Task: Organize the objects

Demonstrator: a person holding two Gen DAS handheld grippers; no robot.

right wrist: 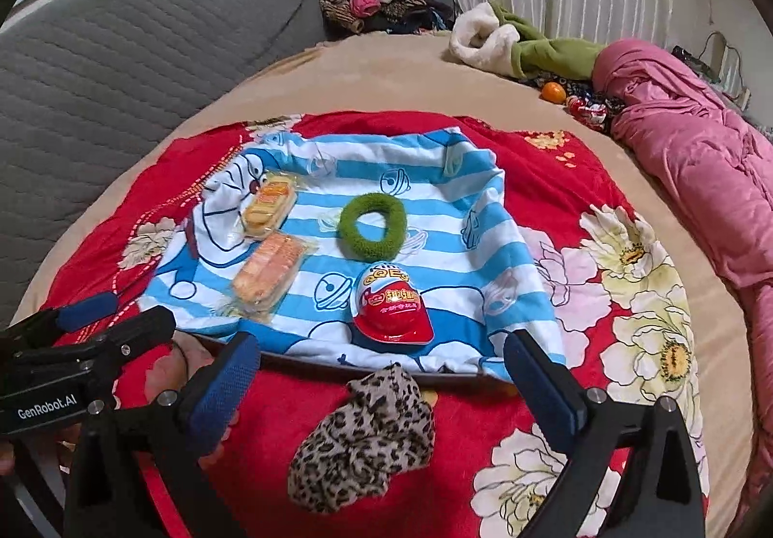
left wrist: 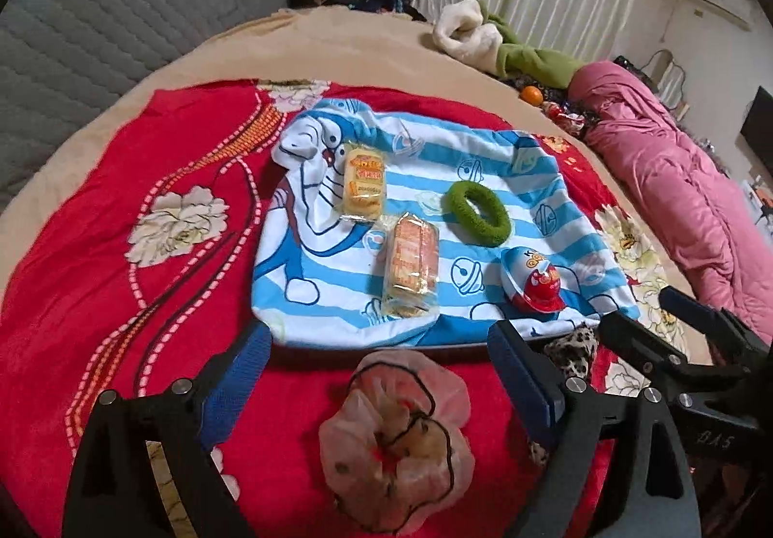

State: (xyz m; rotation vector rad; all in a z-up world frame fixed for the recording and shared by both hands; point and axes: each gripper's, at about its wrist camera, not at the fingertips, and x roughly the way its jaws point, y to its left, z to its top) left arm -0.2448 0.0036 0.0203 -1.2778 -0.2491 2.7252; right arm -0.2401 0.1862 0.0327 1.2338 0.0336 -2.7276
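Both tongs stand wide apart with nothing between the pads. Left tongs [left wrist: 381, 393] hang over the pink sheer scrunchie [left wrist: 396, 446], which lies loose on the red flowered blanket [left wrist: 145, 296], clear of either blue pad. Right tongs [right wrist: 381, 393] hang over the leopard-print scrunchie [right wrist: 362, 436], also lying free on the blanket, just beside the near edge of the blue-striped cartoon cloth [right wrist: 435, 219].

From the left wrist view I see the right tongs at the right edge, close alongside. From the right wrist view I see the left tongs at the lower left, their blue pad tip near the cloth's left corner.

On the cloth, four things:
- yellow wrapped snack pack [left wrist: 365, 185], far left, lying on the cartoon face
- orange wrapped snack pack [left wrist: 410, 267], just beside and nearer than the yellow one, corners close; I cannot tell if they touch
- green fuzzy hair ring [left wrist: 478, 214], flat, right of the packs, apart from them
- red and white toy egg pack [left wrist: 531, 282], nearer than the ring, by the cloth's near edge

Blanket lies over a tan bed sheet [right wrist: 386, 74]. Grey quilted headboard [right wrist: 121, 54] at left. Pink quilt [right wrist: 700, 161] bunched along the right. Small orange fruit [right wrist: 553, 92] beside it, at the far side.
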